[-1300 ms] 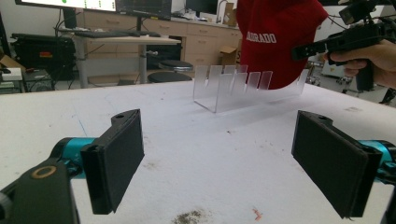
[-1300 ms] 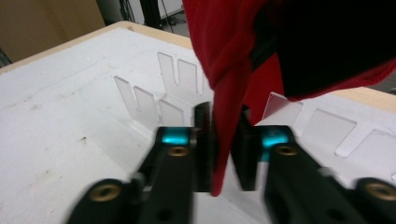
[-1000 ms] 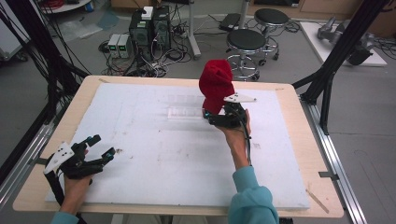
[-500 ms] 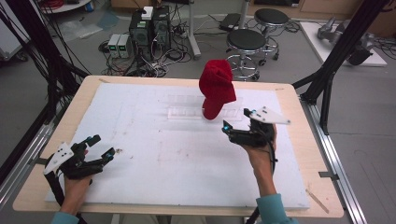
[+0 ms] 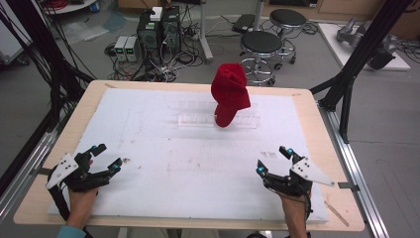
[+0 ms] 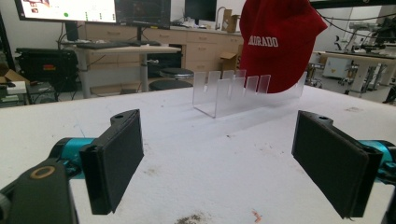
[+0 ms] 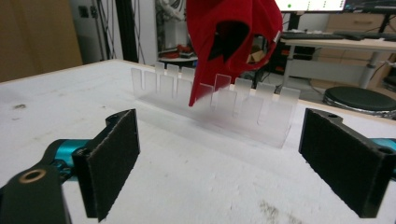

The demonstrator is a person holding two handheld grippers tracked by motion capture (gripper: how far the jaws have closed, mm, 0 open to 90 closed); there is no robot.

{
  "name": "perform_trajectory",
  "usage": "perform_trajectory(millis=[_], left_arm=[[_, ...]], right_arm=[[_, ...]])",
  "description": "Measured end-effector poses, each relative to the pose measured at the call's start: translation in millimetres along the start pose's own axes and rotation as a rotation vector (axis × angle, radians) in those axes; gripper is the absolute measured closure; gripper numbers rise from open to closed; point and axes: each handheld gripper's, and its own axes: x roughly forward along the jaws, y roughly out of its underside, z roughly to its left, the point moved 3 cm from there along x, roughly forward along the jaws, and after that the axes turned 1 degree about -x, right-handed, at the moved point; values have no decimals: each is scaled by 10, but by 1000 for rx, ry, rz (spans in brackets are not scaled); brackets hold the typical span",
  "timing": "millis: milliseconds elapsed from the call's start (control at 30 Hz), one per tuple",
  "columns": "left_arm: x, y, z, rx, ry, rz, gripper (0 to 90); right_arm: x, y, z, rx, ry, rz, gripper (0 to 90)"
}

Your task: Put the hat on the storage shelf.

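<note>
Cap [image 5: 230, 99] — red, soft and light — stands on the clear rack [image 5: 218, 120] at the far middle of the table; I'd pinch its stiff brim. Both my left gripper [image 5: 101, 161] and right gripper [image 5: 273, 159] are wide open, holding nothing — I can't tell which slot holds the cap.

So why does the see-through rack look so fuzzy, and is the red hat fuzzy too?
In the right gripper view the clear rack and red cap look soft and smeared; in the left gripper view the cap's lettering reads fairly sharp; in the high view the rack nearly vanishes against the white table.
</note>
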Motion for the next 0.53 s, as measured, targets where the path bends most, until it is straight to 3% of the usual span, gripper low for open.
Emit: perform_trajectory(millis=[100,133,267,400,533], left_arm=[[-4,1,-14,11,0,-7,167],[-5,1,-17,15,-1,-8,167],[-7,1,-14,11,-1,-11,166],[-7,1,-16,13,-3,-12,163],[-11,1,-15,14,-1,-11,162]], right_arm=[[12,156,35,19,20,-28,113],[17,182,30,3,34,-33,113],[50,310,20,7,61,-25,113],[54,319,11,1,64,-37,113],[52,322,-10,24,77,-37,113]])
